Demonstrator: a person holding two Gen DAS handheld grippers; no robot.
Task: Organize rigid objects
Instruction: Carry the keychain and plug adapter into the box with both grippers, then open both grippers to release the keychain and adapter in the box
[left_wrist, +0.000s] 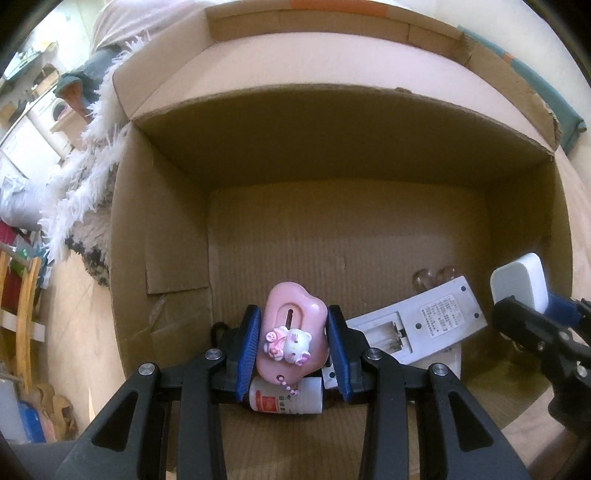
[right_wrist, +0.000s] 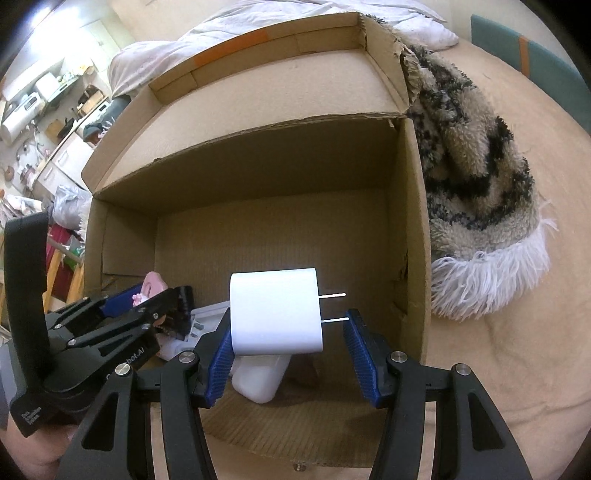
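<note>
One box (left_wrist: 159, 229), charger (right_wrist: 275, 310), remote (left_wrist: 417, 325), bottle (left_wrist: 284, 397), pink toy (left_wrist: 293, 332).

The left gripper (left_wrist: 291, 339) is pointing steeply downward, its two blue-padded fingers (left_wrist: 246, 341) pressing on either side of a pink toy (left_wrist: 293, 332) held between them. To its right, the right gripper (right_wrist: 288, 349) is also angling downward. Its jaws are standing wider, gripping a white charger (right_wrist: 275, 310) end to end, the left pad on its body and the right pad at the prong tips.
</note>
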